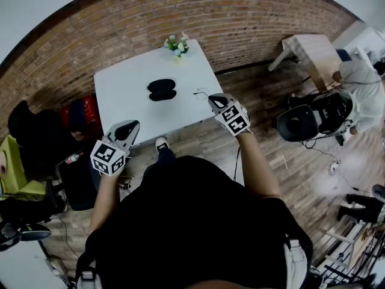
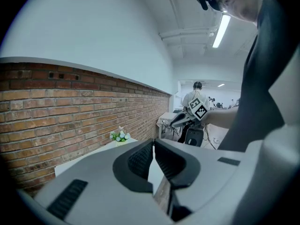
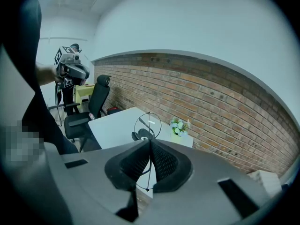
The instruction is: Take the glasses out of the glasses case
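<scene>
Glasses [image 3: 147,125] in right gripper [image 3: 149,141] (case [image 1: 162,90] on table [image 1: 120,95])

Head view looks steeply down on the white table [image 1: 132,101]; both gripper views face it, sharing the flowers [image 1: 176,46].

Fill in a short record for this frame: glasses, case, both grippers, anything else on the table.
glasses: out of the case, thin wire frame, pinched between the right gripper's jaws
glasses case: black, lying open on the white table
right gripper: shut on the glasses, near the table's right edge
left gripper: shut, empty, off the table's near-left corner
other: flowers at the table's far edge
</scene>
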Motion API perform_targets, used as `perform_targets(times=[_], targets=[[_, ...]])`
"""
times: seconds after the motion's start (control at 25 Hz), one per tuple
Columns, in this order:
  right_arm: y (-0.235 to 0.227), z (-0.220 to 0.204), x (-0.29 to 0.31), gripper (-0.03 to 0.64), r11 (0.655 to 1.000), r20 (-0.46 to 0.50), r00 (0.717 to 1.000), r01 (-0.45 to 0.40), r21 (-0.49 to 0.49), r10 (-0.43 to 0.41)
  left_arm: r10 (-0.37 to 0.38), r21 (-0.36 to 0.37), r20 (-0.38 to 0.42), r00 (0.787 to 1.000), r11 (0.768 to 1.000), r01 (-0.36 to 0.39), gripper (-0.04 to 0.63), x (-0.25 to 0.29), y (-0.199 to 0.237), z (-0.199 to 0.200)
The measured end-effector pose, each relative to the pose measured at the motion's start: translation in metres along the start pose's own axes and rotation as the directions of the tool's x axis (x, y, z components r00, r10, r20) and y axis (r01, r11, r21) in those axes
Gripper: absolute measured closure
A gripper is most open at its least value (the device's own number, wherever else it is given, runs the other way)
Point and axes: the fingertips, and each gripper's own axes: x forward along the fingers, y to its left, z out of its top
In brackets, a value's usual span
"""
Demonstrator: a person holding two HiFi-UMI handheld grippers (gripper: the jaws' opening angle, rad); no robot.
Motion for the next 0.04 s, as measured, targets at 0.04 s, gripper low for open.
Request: perform_targets(times=[0.04], targets=[[-0.0016, -0.0004, 0.0015, 0.592, 1.0, -0.003, 1.0, 0.0, 0.001, 0.0, 0.0, 0.0, 0.001, 1.0, 1.0, 0.0, 0.575, 0.0013, 0.0022, 0.0012]])
